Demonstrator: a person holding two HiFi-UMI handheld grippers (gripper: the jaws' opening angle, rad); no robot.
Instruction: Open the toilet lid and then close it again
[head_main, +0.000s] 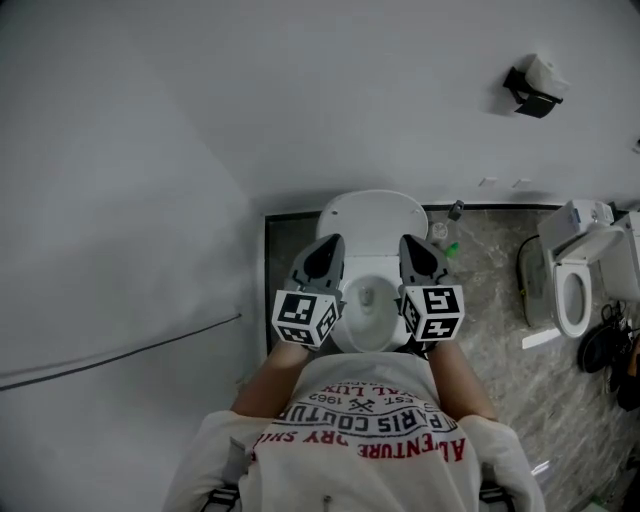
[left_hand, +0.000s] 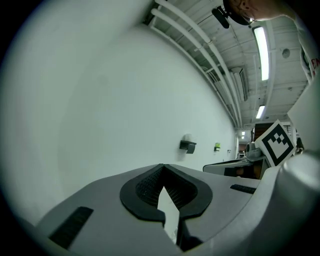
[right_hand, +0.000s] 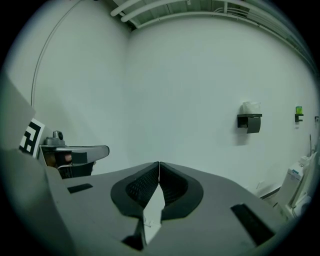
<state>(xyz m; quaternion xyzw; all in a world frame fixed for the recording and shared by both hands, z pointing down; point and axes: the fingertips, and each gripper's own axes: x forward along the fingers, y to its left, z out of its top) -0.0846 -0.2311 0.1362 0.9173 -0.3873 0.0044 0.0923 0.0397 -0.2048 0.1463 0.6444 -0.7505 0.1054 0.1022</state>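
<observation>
**Figure. Both grippers held over an opened toilet; head view with the two gripper views.**

The toilet lid (head_main: 372, 213) stands raised at the back of the bowl (head_main: 366, 297), close to the back wall (head_main: 300, 100). The toilet sits at the far edge of the floor (head_main: 490, 275), near its left corner. The left gripper (head_main: 328, 246) and right gripper (head_main: 415, 246) hang side by side above the bowl's two sides and point towards the wall. In both gripper views the jaws are clenched tip to tip. Nothing lies between them, and only bare wall shows ahead (left (left_hand: 162, 166), right (right_hand: 158, 164)). The opening step appears done, and closing remains.

*Hazards (judged).*
- Clenched jaws cannot pinch the lid's rim. A push from smooth tips may skid off the curved plastic.
- A lid tipped forward without support would likely drop and slam onto the bowl.
- The lid's top edge seems to stand very near the wall. Reaching behind it risks scraping the tips on the wall.
- Unequal pulls from the two grippers could twist the lid on its hinges.

*Edges and clearance.*
- A side wall (head_main: 100, 250) closes the left of the toilet, so the left gripper has little sideways room.
- To the right the floor is more open, apart from a few small items (head_main: 448, 232) just beside the bowl.
- A second toilet (head_main: 572, 285) stands well apart at the right.
- A paper holder (head_main: 533, 90) is fixed high on the back wall, clear of any lid path.
- Above and in front of the bowl the space is free.
- The person's body stands at the bowl's near edge, which limits how far back the grippers can draw.
</observation>
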